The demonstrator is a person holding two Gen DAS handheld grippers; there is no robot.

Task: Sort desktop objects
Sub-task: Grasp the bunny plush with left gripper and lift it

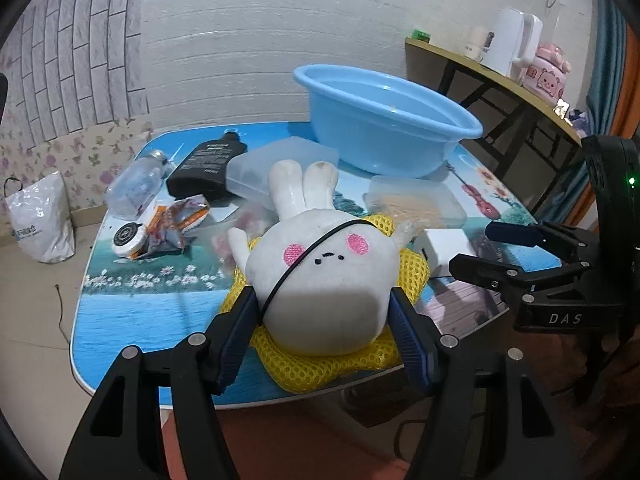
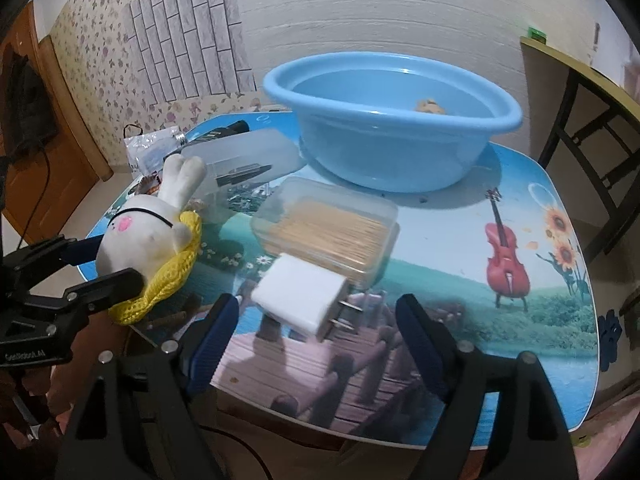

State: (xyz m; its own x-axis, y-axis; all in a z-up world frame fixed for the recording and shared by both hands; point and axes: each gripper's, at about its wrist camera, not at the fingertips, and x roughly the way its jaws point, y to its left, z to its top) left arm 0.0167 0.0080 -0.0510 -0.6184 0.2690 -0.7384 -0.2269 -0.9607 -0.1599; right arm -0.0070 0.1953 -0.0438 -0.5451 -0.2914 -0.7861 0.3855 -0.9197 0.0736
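— While the left gripper is sitting at the near edge of the table, what is it holding?

— It is clamping the plush rabbit. Both blue pads are pressing into the sides of the white body, and the rabbit is lying on a yellow mesh pad right at the table's front edge, ears pointing away toward the wall.

— And the right gripper?

— Its jaws are standing wide apart with nothing pinched. A white charger plug is lying on the table just beyond the fingertips, its metal prongs pointing to the right. No pad is touching it.

— What is lying behind the plug?

— A clear box of toothpicks is sitting just behind it, touching or nearly so. To the left, a longer frosted plastic case is resting near the rabbit's ears.

— Farther back?

— A blue basin is standing at the far side of the table, with something small and yellowish inside that is too blurred to name. Over on the far left, a black bottle is lying flat beside a clear bottle, with a round tin and a crumpled snack wrapper in front of them.
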